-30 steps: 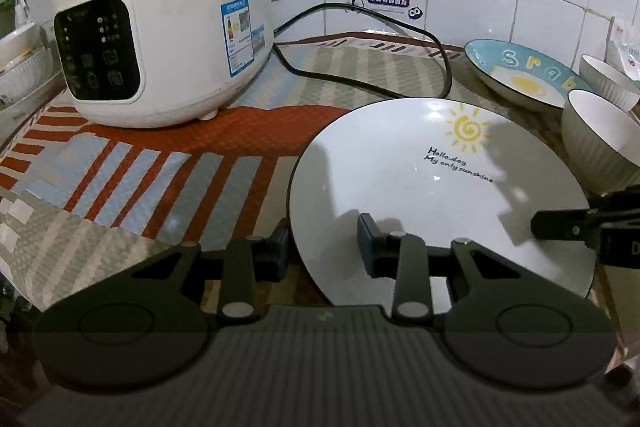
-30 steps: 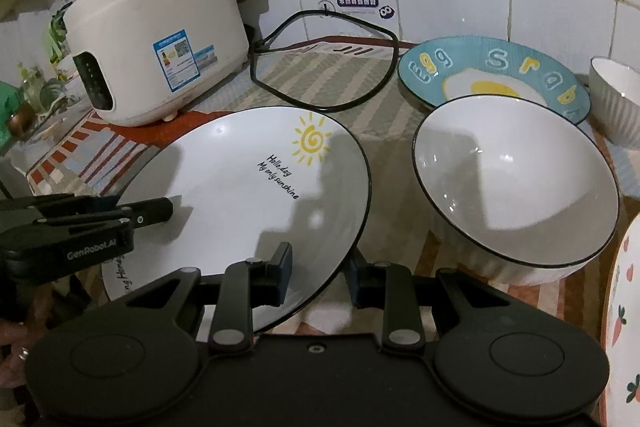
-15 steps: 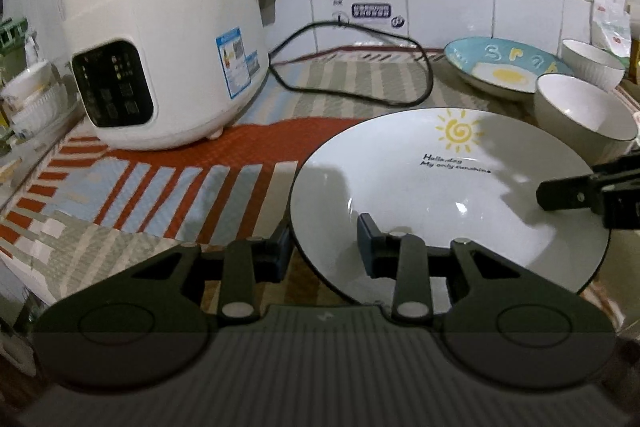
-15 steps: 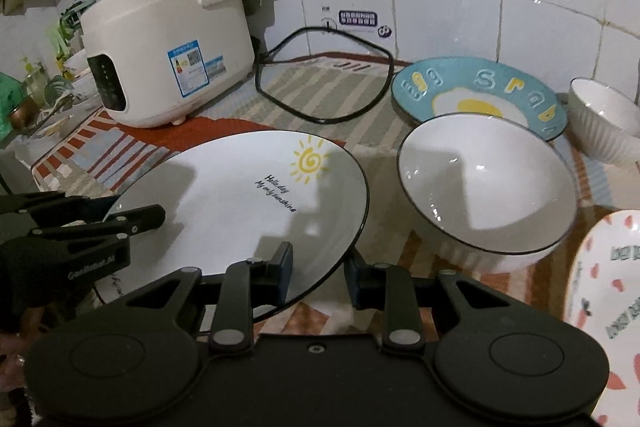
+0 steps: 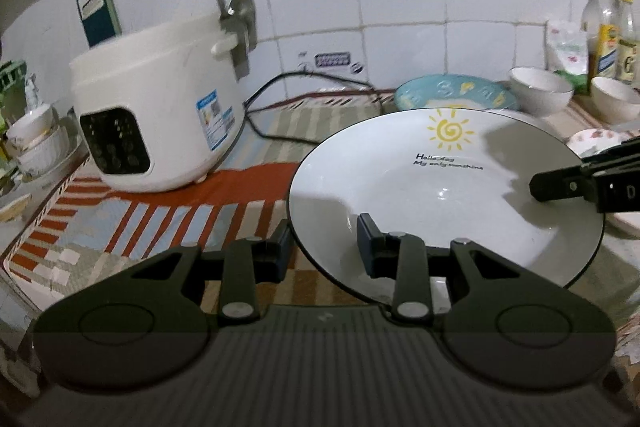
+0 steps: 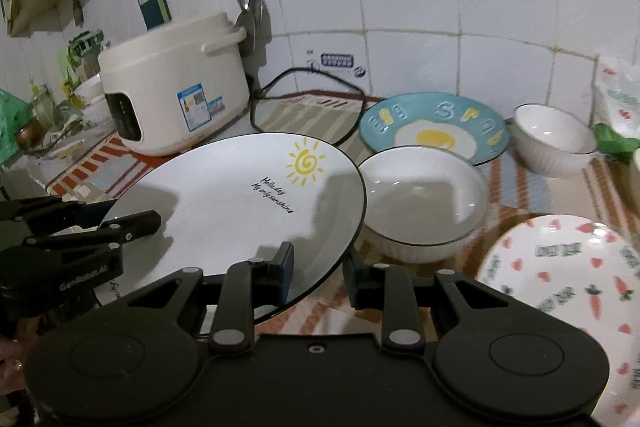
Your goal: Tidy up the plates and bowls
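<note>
A white plate with a sun drawing and black rim (image 5: 432, 187) (image 6: 240, 203) is held above the counter. My left gripper (image 5: 326, 251) straddles its left rim, one finger above and one below. My right gripper (image 6: 318, 273) straddles its right rim the same way. Both look shut on the plate. A large white bowl (image 6: 424, 199) sits just right of the plate. Behind are a blue egg plate (image 6: 436, 131) and a small white bowl (image 6: 554, 139). A carrot-patterned plate (image 6: 560, 291) lies at the right.
A white rice cooker (image 5: 160, 107) (image 6: 176, 87) stands at the left on the striped mat (image 5: 132, 219), its black cord (image 6: 304, 95) looped behind. Bottles (image 5: 608, 27) stand at the far right by the tiled wall. Stacked bowls (image 5: 36, 143) sit at the far left.
Both grippers have lifted the sun plate up from the mat, and the cameras rose with it. The plate now overlaps the large white bowl's rim in view.
</note>
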